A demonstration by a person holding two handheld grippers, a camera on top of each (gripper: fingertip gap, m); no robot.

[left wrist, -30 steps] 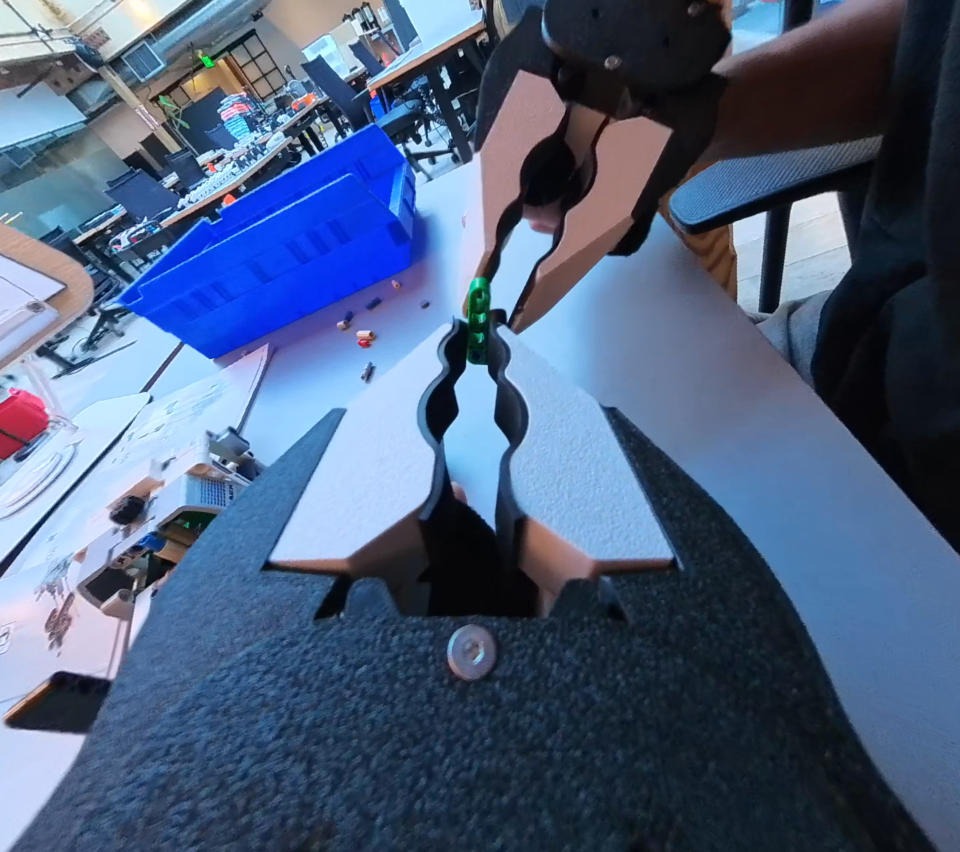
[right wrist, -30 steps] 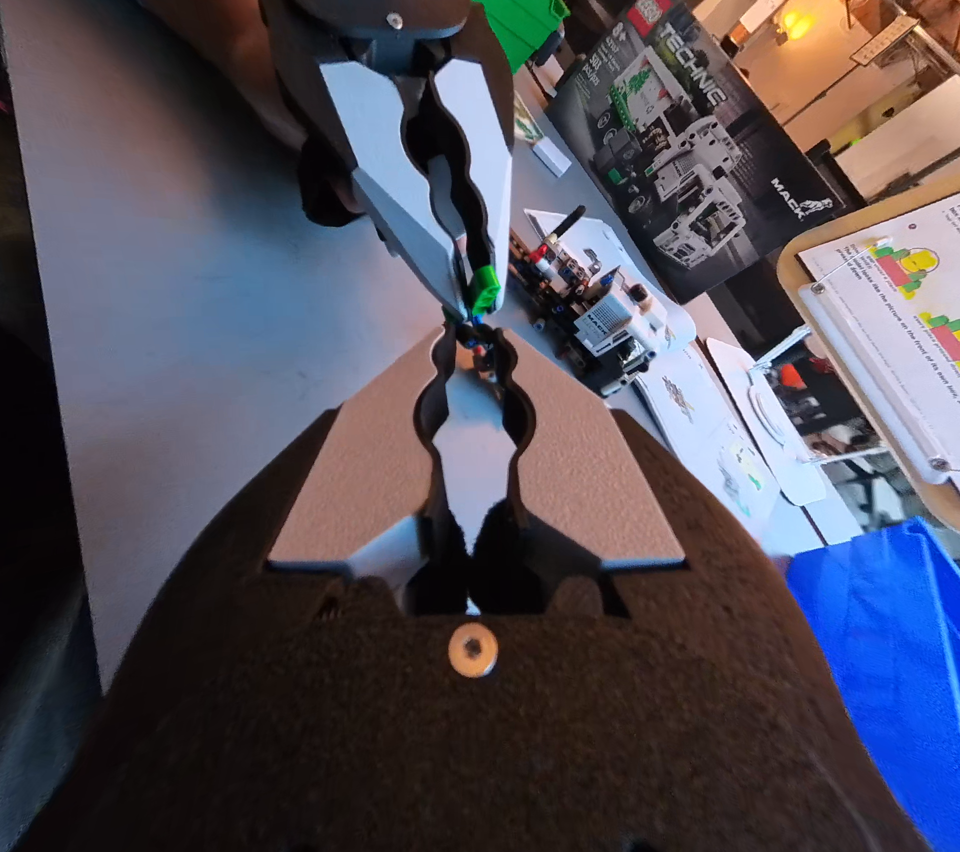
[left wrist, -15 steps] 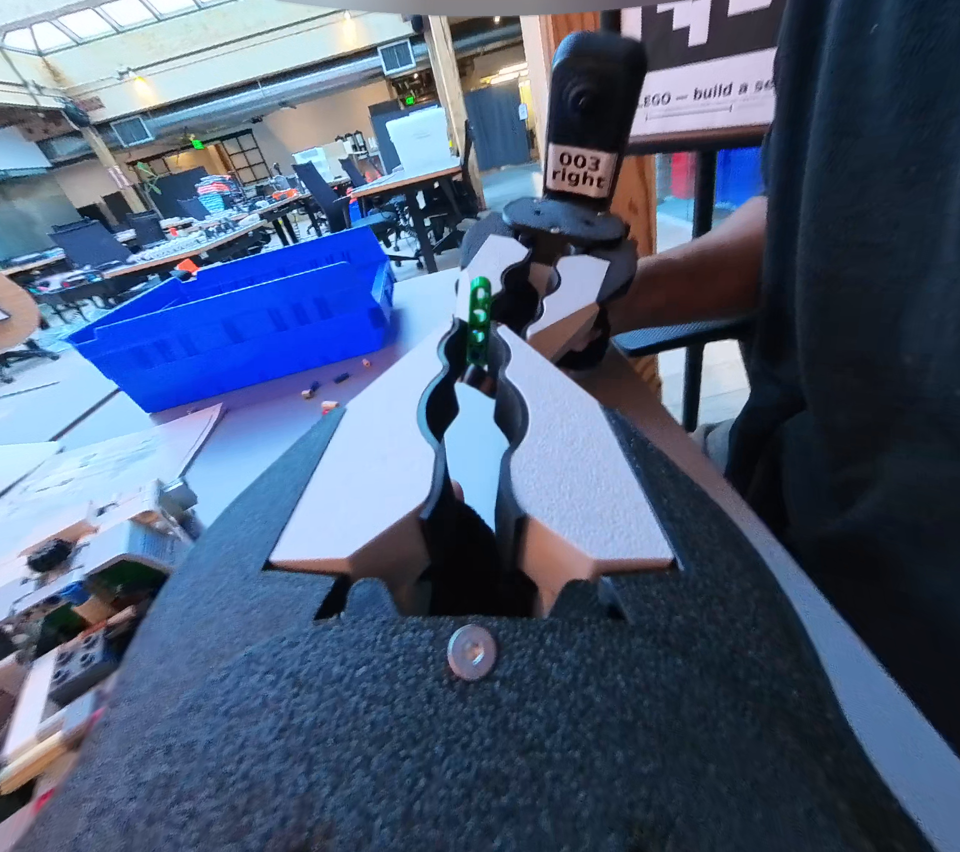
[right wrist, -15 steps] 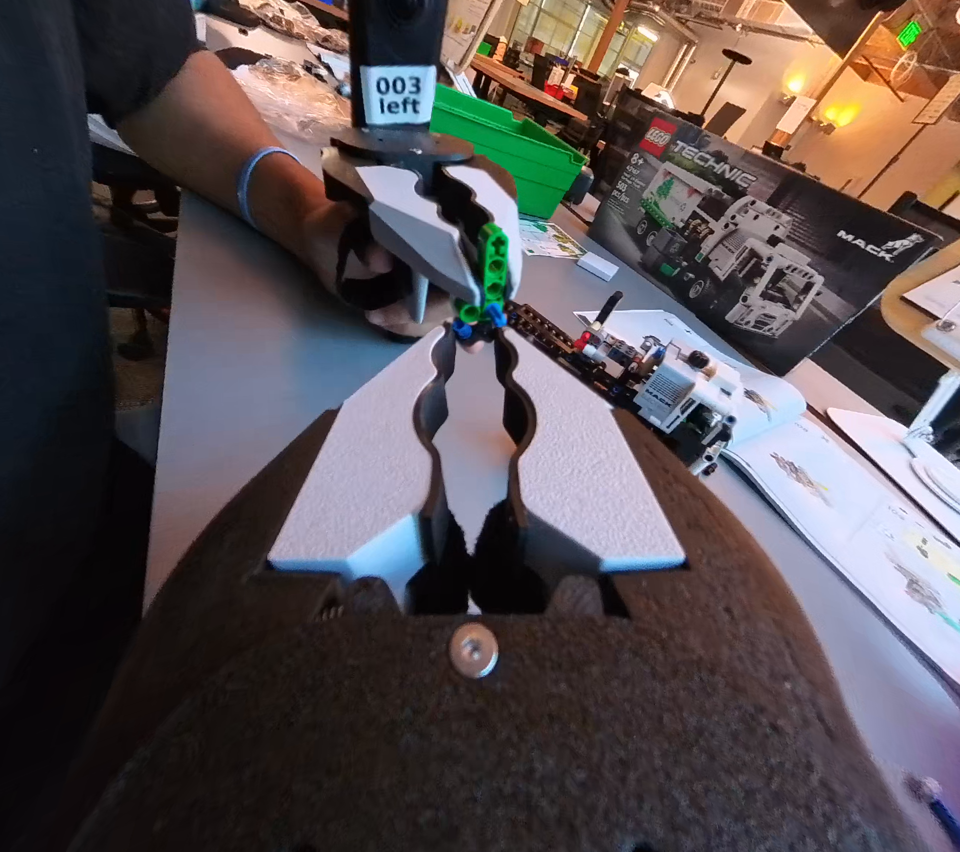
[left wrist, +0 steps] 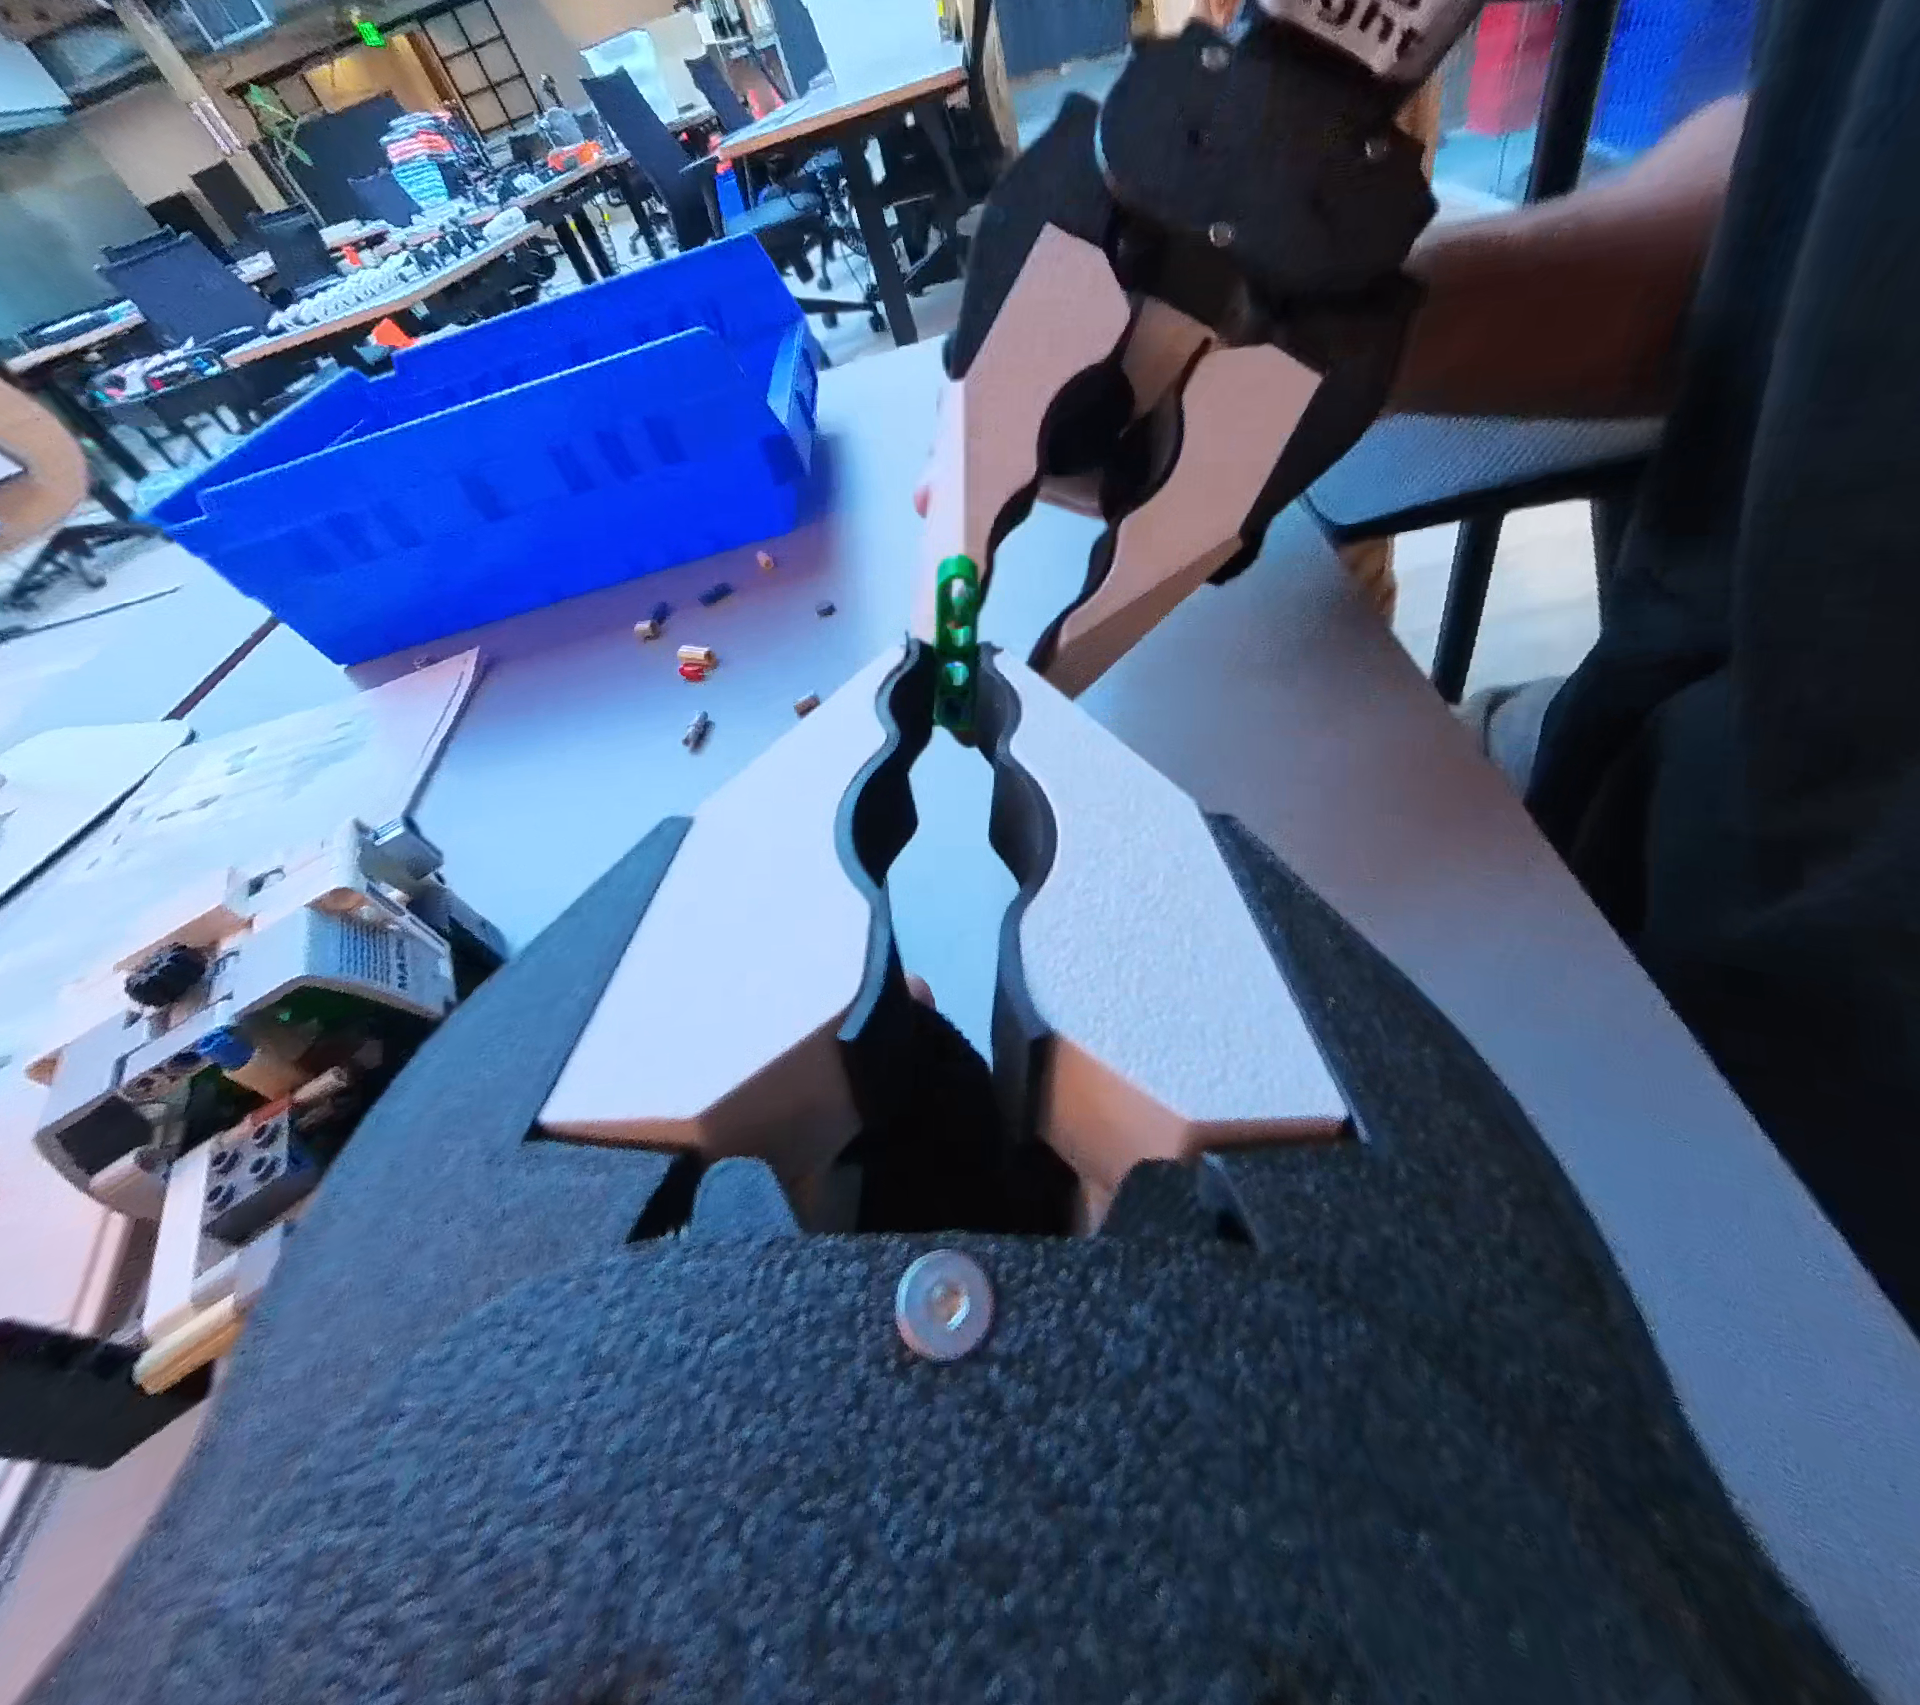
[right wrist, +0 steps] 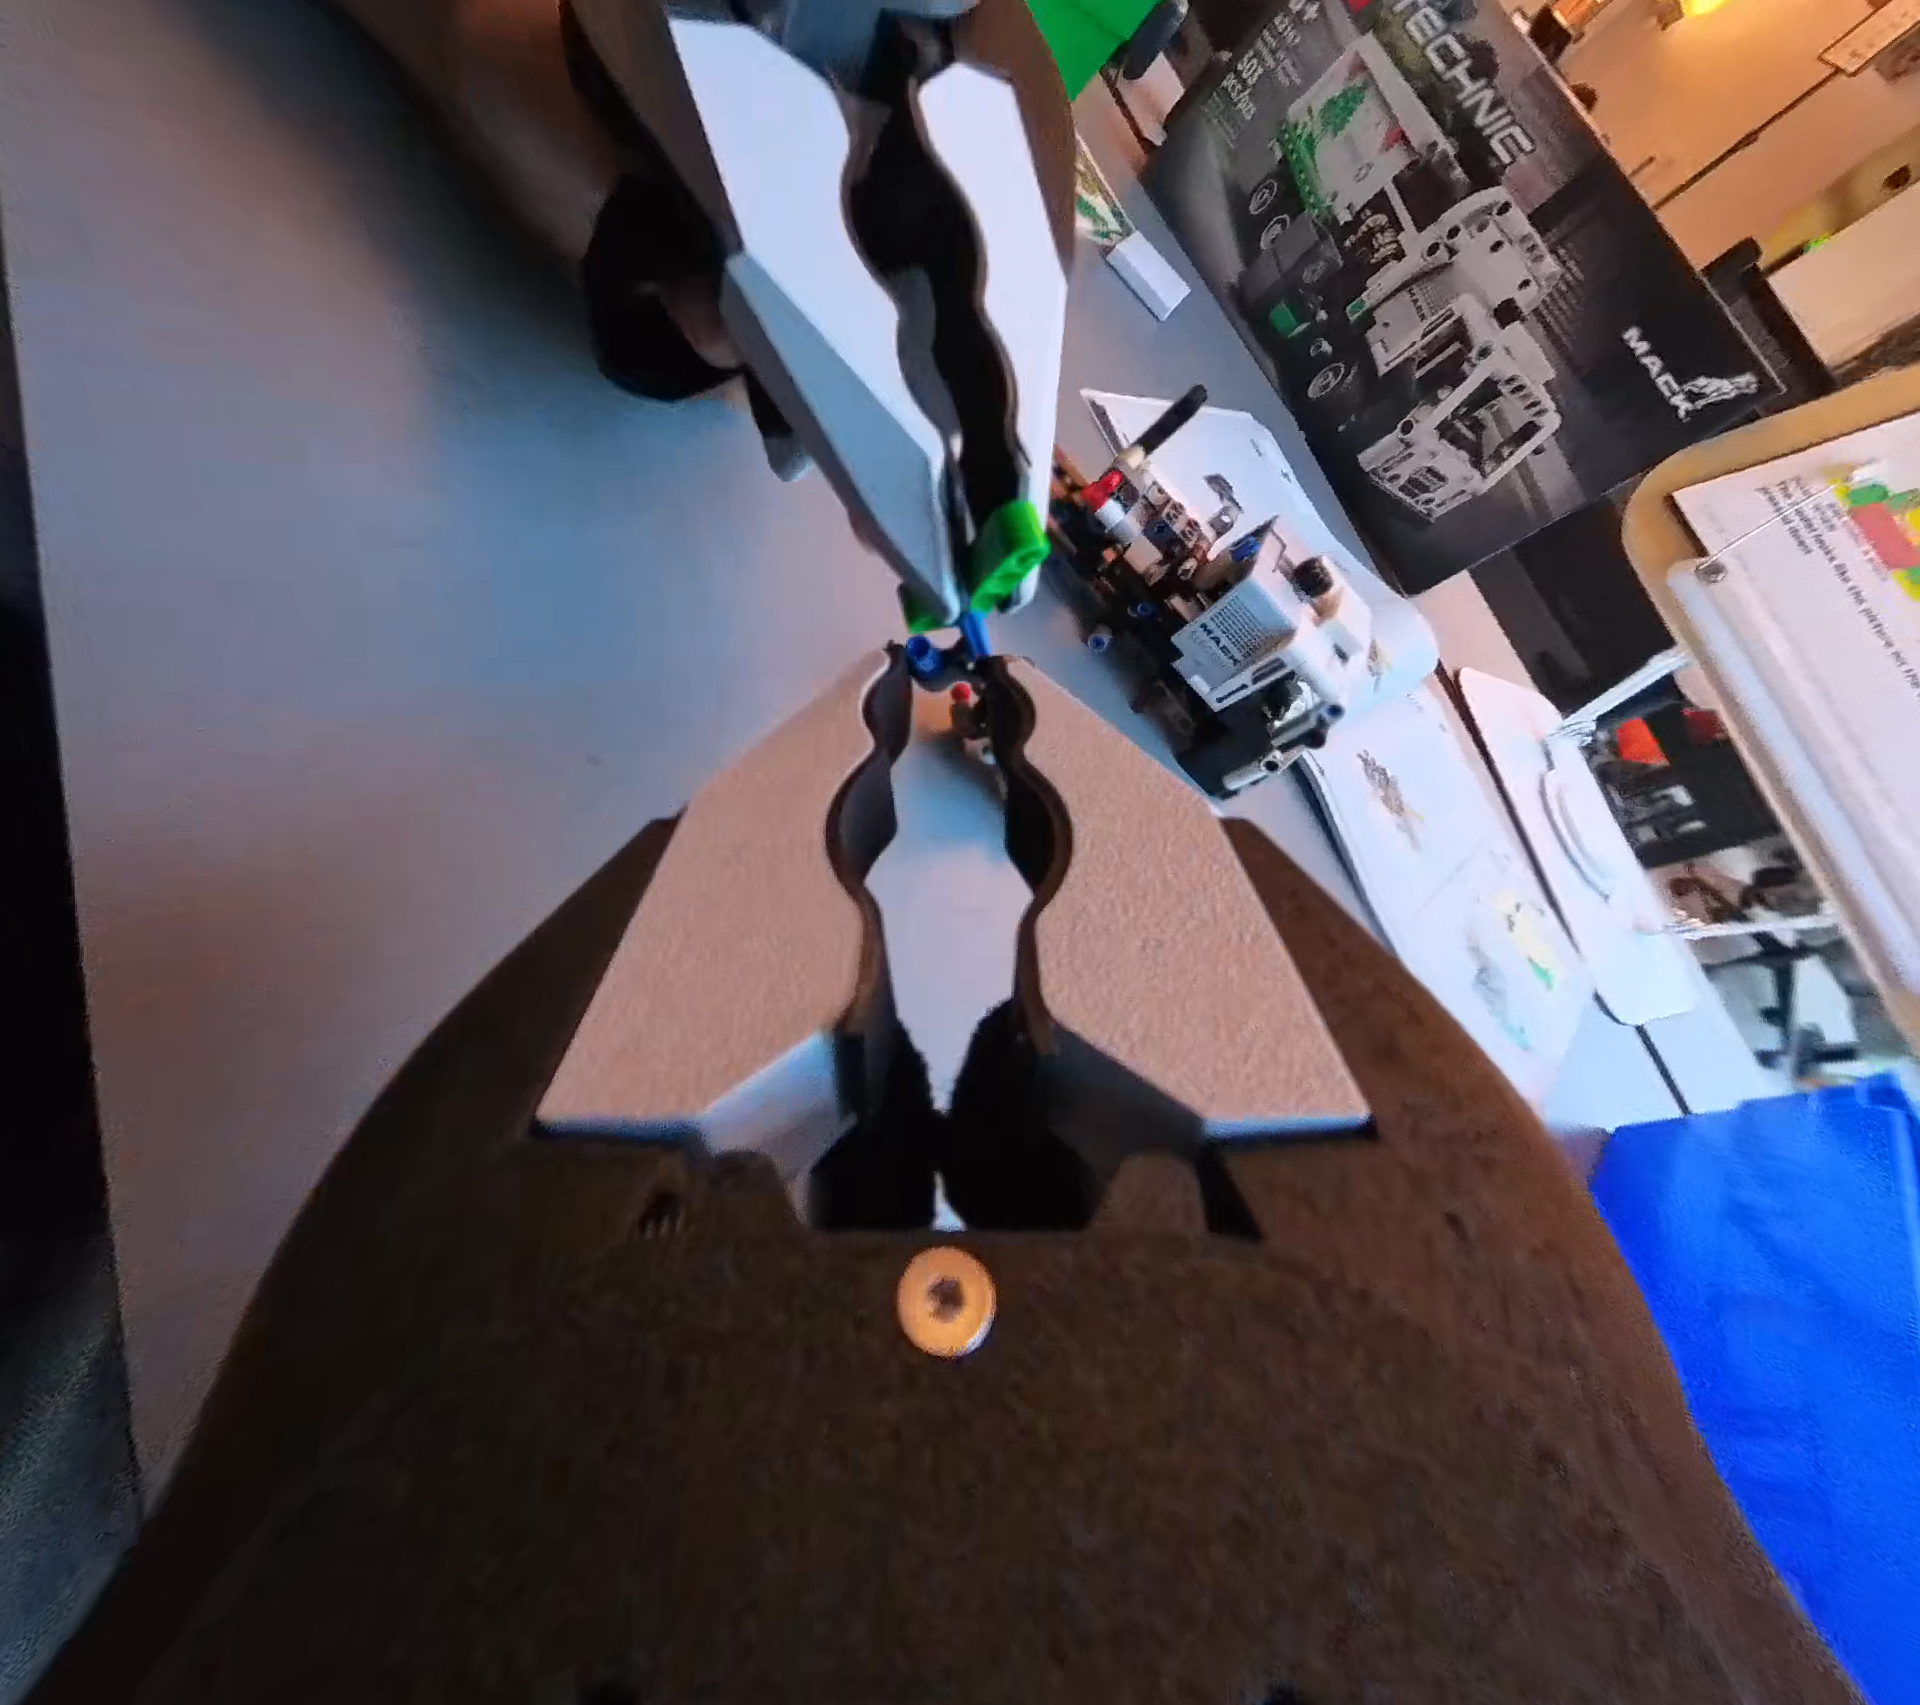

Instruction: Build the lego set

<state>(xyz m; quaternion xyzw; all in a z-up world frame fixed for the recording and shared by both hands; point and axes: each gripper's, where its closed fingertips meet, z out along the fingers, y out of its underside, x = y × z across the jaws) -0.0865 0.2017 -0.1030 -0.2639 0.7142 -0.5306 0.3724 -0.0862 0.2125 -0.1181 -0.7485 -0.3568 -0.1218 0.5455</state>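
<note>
Left gripper (left wrist: 951,679) clamps green beam (left wrist: 954,637) upright, presenting it; right gripper (right wrist: 940,679) pinches blue pin (right wrist: 921,653) for insertion, off the worktop (left wrist: 1351,824).

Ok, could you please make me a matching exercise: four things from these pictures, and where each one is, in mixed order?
Things:
1. green beam
2. blue bin
3. partly built truck
4. black set box

Places:
A. standing behind the truck
B. clamped in the left tool
C. on the open booklet
D. next to loose small pieces

Pairs: 1-B, 2-D, 3-C, 4-A
</note>
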